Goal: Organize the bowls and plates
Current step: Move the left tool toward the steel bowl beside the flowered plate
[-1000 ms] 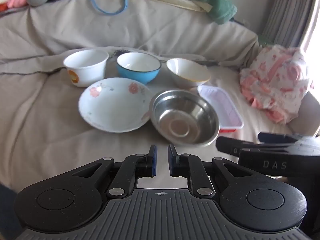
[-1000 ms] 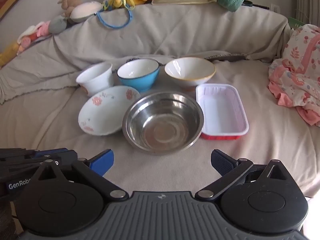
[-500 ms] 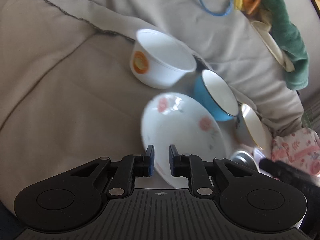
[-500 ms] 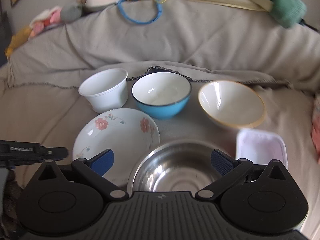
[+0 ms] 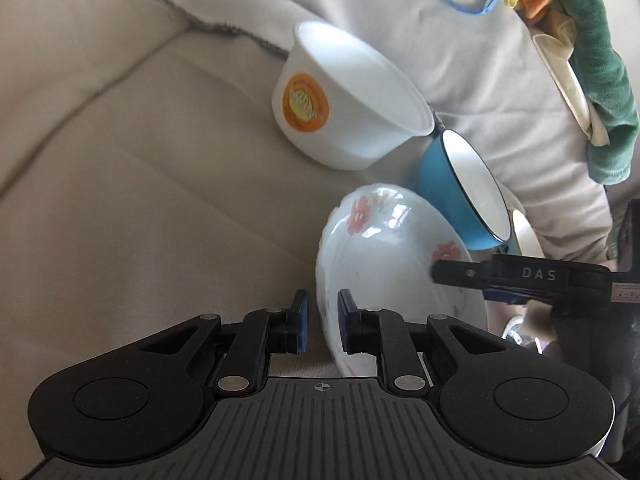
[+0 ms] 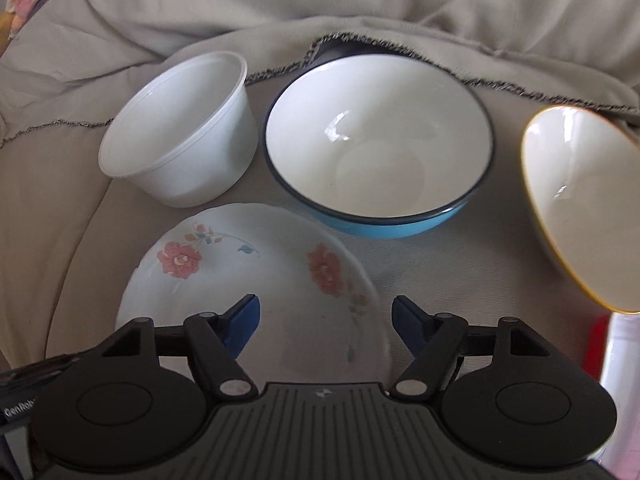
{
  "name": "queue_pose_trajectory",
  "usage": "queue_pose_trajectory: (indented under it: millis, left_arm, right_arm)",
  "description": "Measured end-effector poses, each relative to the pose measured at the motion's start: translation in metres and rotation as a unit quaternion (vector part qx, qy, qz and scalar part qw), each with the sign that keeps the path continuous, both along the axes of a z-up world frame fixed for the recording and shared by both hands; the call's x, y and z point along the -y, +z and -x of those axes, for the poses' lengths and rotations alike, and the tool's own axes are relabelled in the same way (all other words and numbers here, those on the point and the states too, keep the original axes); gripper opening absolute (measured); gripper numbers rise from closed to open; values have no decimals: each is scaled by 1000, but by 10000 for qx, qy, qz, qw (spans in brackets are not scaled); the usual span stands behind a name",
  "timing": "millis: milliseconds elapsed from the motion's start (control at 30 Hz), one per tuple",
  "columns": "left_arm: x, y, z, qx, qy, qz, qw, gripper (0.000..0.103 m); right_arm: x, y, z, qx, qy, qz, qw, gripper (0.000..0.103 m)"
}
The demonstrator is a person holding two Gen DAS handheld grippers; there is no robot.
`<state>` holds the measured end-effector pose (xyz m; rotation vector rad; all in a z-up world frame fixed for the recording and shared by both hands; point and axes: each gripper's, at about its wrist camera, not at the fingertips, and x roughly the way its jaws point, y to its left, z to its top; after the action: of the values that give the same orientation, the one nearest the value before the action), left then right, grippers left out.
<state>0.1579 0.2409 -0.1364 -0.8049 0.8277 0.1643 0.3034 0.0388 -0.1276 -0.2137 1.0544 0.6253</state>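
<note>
Both tools over the floral plate on the cloth-covered sofa

The left tool [image 5: 319, 326] is narrow, and the near rim of the floral plate [image 6: 256, 280] stands in the small gap between its pads; whether they press on it I cannot tell. The right tool [image 6: 326, 326] hangs over the plate, its jaws having just been closing, still apart with nothing gripped. Behind the plate stand the white plastic bowl [image 6: 180, 136] and the blue bowl [image 6: 378, 146]; a yellow-rimmed bowl [image 6: 580, 204] sits to the right.
</note>
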Motion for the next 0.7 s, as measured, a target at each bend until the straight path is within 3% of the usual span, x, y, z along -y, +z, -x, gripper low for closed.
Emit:
queue_pose_trajectory:
  millis: [67,100,233,400,500,633,700]
  left_arm:
    - [-4,-6,-1,-20,-58,237,9997,18]
    - [-6,-7,-2,54,-84,343,9994,26]
    - [-22,-1,-3,26,138,51,9999,28]
    - [-46,3,0,-44,344,62,9994,27]
    - [-45,14,7,64,497,-199,9985,26]
    - [-23,45,23,190,877,-1077,9901,26]
    - [-6,60,24,409,626,-1159,9904,26]
  right_arm:
    - [-10,-2,-3,71,-123,145,9998,80]
    - [-12,-1,-1,112,-155,171,9997,81]
    - [-23,6,6,24,-8,-15,10000,81]
    - [-33,2,9,-391,162,-438,9981,81]
    - [-33,6,19,58,356,-411,9985,81]
    - [-9,34,39,1037,508,-346,9927,95]
    - [18,50,42,1132,408,-467,9916,100]
